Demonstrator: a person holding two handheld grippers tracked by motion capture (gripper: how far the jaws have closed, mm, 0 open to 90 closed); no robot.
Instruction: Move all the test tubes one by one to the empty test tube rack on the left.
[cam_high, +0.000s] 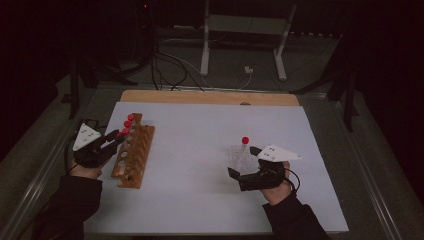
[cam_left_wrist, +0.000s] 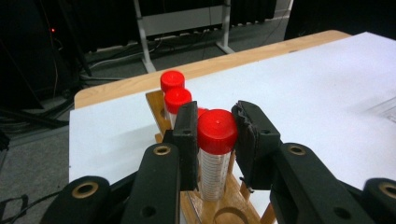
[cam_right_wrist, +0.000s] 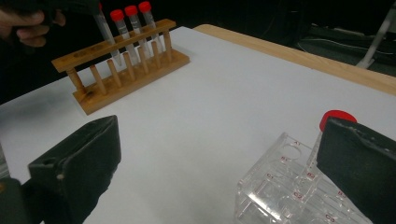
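Red-capped tube (cam_left_wrist: 216, 140) clamped in left claw (cam_left_wrist: 215, 135) enters wooden rack (cam_high: 134, 155); right claw (cam_right_wrist: 224, 154) gapes wide.

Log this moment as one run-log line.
left gripper: shut on red-capped clear tube, over wooden rack | right gripper: open, beside clear plastic rack with one tube

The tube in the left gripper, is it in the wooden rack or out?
Partly in: the tube, clamped at its red cap by the left gripper, has its lower end through a hole in the rack.
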